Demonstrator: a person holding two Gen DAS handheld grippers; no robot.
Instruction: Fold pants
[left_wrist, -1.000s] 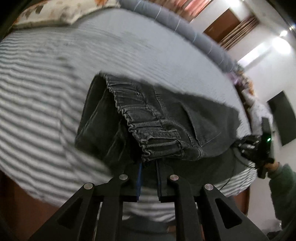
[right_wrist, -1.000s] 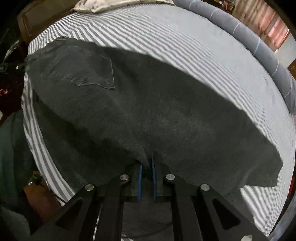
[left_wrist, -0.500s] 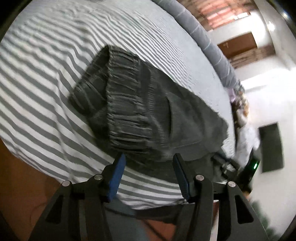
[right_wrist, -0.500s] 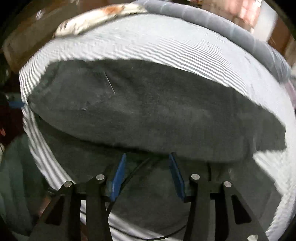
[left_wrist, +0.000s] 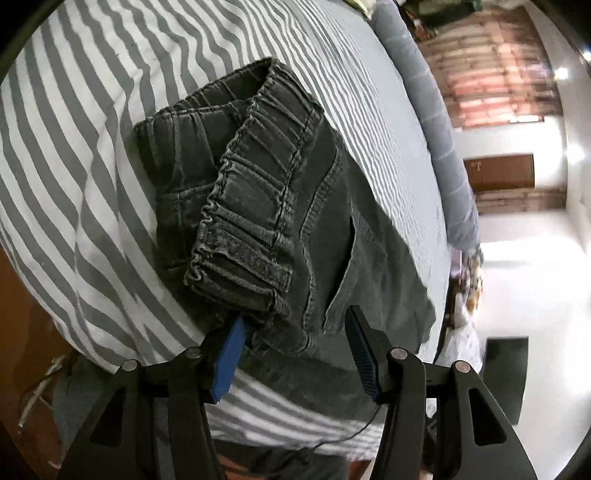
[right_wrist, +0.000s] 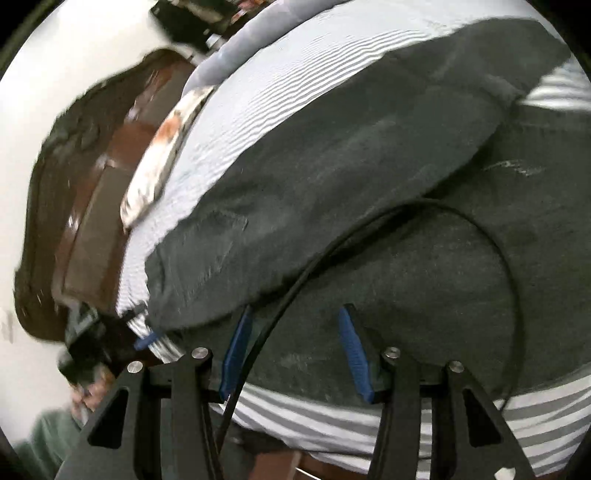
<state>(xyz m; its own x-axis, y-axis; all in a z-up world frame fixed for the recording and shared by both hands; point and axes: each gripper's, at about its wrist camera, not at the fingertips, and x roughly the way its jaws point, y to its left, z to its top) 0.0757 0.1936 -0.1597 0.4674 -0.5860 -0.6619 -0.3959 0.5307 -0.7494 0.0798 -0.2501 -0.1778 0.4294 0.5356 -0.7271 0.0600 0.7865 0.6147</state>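
Dark grey jeans (left_wrist: 295, 206) lie folded lengthwise on the striped bed, the elastic waistband (left_wrist: 255, 199) doubled over toward me in the left wrist view. My left gripper (left_wrist: 293, 325) is open, its blue pads either side of the waistband corner at the bed's near edge, holding nothing. In the right wrist view the jeans (right_wrist: 369, 177) show as a long dark fold with a second layer below it. My right gripper (right_wrist: 295, 317) is open and empty at the jeans' near edge.
The grey-and-white striped bedsheet (left_wrist: 92, 166) covers the bed. A grey bolster (left_wrist: 439, 122) runs along the far side. A patterned pillow (right_wrist: 162, 147) and brown headboard (right_wrist: 96, 229) lie to the left. A black cable (right_wrist: 369, 229) loops over the jeans.
Both grippers have opened and let go of the jeans, which now rest on the bed. Both have pulled back a little and swung their views.
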